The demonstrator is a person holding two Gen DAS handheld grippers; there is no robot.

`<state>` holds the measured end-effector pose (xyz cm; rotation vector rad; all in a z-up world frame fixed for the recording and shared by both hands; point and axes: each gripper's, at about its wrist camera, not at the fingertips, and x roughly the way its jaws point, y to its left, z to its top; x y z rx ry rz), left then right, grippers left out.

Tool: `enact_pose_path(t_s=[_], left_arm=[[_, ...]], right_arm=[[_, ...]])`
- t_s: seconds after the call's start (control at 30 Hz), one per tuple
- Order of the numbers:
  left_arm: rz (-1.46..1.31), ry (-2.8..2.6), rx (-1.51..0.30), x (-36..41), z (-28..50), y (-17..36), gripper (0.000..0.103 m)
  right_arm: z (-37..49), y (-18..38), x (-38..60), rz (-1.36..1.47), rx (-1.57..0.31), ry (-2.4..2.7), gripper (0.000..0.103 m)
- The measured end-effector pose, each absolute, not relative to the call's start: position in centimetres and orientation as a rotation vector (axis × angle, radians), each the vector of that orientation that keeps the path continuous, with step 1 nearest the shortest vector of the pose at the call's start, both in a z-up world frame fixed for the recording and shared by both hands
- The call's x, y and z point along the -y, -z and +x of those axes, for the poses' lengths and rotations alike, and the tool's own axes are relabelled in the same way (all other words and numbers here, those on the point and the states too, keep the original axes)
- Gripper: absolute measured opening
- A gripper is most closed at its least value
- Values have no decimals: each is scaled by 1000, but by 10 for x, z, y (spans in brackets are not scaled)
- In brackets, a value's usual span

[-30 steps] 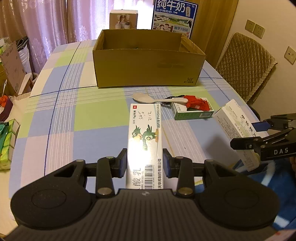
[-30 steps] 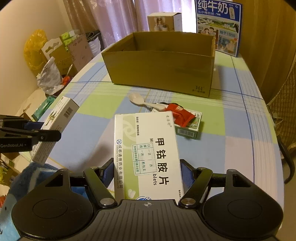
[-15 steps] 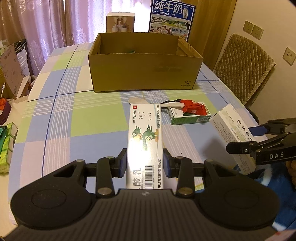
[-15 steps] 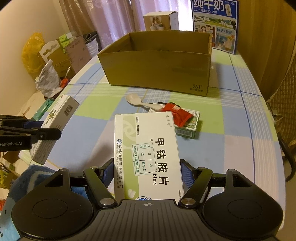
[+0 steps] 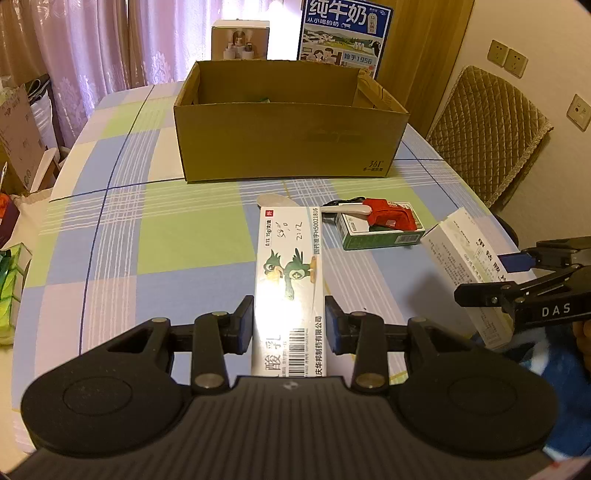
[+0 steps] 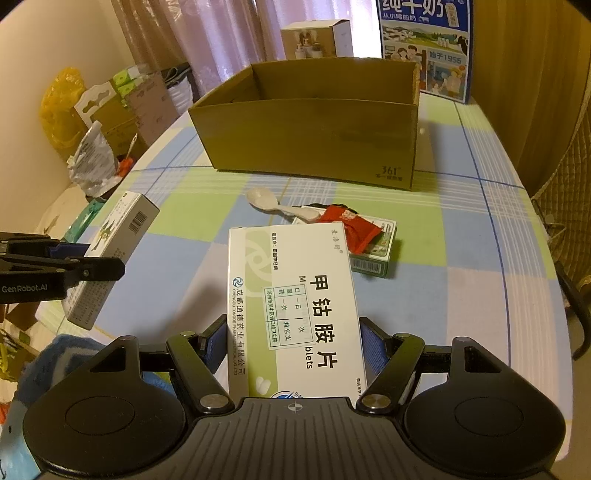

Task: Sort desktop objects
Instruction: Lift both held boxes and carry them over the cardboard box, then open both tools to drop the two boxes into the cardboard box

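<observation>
My left gripper [image 5: 289, 325] is shut on a long white ointment box with a green bird [image 5: 288, 273], held above the table; it also shows in the right wrist view [image 6: 110, 254]. My right gripper [image 6: 291, 343] is shut on a wide white tablet box [image 6: 295, 306], also seen in the left wrist view [image 5: 465, 258]. An open cardboard box [image 5: 288, 122] stands ahead at the table's far side. On the table lie a white spoon [image 6: 273, 205], a green medicine box [image 5: 380, 230] and a red packet [image 5: 388, 216] on top of it.
The checked tablecloth [image 5: 147, 229] covers the table. A milk carton box [image 5: 343, 33] and a small white box [image 5: 240, 38] stand behind the cardboard box. A padded chair [image 5: 487, 129] is at the right. Bags and clutter [image 6: 92, 129] lie off the left edge.
Both grippers have risen and tipped a little with their boxes still held; the cardboard box now shows more of its inside.
</observation>
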<state>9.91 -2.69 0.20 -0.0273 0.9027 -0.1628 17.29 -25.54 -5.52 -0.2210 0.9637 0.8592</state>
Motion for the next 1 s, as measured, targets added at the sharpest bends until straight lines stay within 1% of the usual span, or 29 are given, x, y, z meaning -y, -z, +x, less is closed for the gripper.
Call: enact_pose_path(t_s=[0.23, 0.53, 0.83, 1.0], left_arm=[[-29, 166, -900, 25, 108, -1, 33], [-14, 175, -885, 21, 143, -12, 33], [1, 181, -825, 14, 217, -43, 33], [24, 191, -781, 18, 274, -67, 33]], right_arm=[[185, 50, 252, -226, -949, -842, 69], [231, 19, 237, -211, -884, -828, 69], [303, -31, 182, -205, -779, -846, 69], [348, -43, 147, -182, -760, -837, 69]])
